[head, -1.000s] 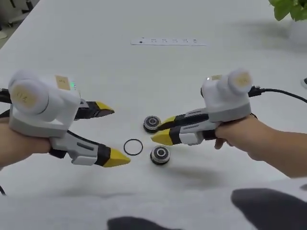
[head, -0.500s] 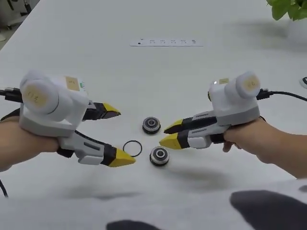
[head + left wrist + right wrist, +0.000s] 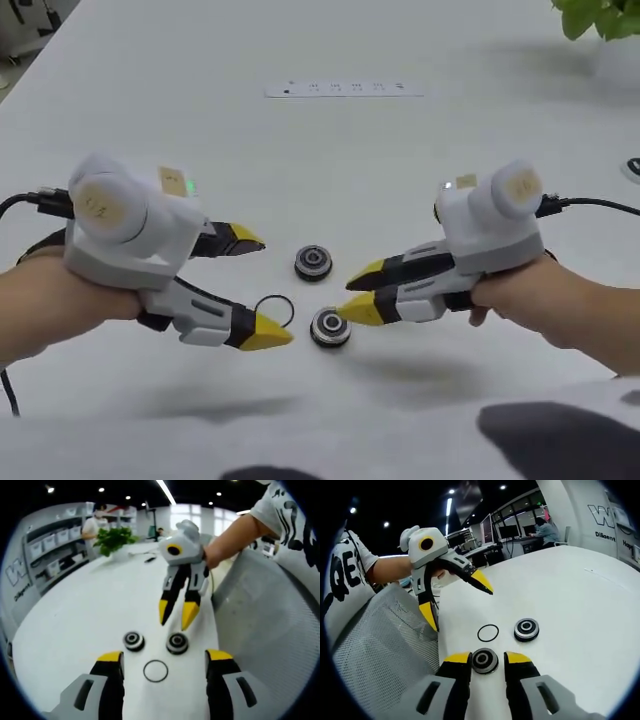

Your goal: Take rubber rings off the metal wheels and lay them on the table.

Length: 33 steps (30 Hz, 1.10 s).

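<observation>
Black rubber ring (image 3: pixel 143 671) thin, loose on table (image 3: pixel 400 160) | metal wheels (image 3: pixel 314 262) black-rimmed | left gripper (image 3: pixel 267 290), right gripper (image 3: pixel 350 295) parted, empty

**Around your work: strip, plant, shelves, chair**

You had a white power strip (image 3: pixel 343 89) lying flat on the far part of the white worktop (image 3: pixel 300 150), well apart from everything else. A green leafy plant (image 3: pixel 595 15) stood at the far right in your head view. In the left gripper view, shelves (image 3: pixel 60 555) holding white bins (image 3: pixel 49 541) ran along the wall behind that plant, and a person (image 3: pixel 95 522) stood near them. A grey mesh chair back (image 3: pixel 265 615) sat just beside the worktop's edge. In the right gripper view, dark monitors (image 3: pixel 502 530) stood in a row in the background, and another person (image 3: pixel 547 530) sat near them. Ceiling lights (image 3: pixel 165 490) glowed overhead.
</observation>
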### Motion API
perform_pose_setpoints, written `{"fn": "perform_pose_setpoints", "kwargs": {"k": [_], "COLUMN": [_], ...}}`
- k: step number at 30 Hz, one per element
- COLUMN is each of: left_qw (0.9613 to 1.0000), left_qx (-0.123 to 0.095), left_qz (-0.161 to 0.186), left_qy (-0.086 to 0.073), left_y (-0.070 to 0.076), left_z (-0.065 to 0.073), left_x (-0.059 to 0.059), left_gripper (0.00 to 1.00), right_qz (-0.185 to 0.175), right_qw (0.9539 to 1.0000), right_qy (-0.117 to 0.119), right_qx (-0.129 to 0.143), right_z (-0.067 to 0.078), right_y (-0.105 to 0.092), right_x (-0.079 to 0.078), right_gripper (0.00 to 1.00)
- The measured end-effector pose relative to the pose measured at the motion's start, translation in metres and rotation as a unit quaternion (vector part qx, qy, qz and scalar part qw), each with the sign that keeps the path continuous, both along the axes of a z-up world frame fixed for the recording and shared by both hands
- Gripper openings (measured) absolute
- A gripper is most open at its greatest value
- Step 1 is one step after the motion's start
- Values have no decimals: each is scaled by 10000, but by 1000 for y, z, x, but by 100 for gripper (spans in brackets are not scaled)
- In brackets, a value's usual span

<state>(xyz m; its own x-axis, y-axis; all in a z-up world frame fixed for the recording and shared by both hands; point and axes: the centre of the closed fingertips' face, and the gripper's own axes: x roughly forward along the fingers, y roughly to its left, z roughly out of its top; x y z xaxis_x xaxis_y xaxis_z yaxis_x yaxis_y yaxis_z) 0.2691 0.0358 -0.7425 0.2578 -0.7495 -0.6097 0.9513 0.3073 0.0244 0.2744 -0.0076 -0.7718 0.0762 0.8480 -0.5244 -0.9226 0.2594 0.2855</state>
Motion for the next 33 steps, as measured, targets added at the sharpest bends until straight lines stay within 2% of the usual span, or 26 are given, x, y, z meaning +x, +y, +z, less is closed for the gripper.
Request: {"fn": "perform_pose_setpoints", "kwargs": {"k": [8, 22, 30, 33], "left_qw": [9999, 9995, 9991, 9992], "left_qx": [-12, 13, 40, 71], "left_qz": [-99, -239, -344, -337], "left_qy": [46, 191, 244, 210], "left_y": [-10, -23, -30, -30], "left_z": [-4, -15, -22, -25], "left_x": [-1, -3, -4, -1], "left_gripper": [64, 59, 55, 55], "right_qz": [245, 562, 659, 680], "right_qw": [9993, 9969, 9960, 9957], "right_qy": [-171, -335, -379, -407], "right_qx": [-203, -447, -467, -471], "right_z": [-9, -24, -30, -32], "right_y": [-5, -7, -8, -8], "right_x": [-7, -15, -15, -13], "right_gripper": [22, 21, 20, 20]}}
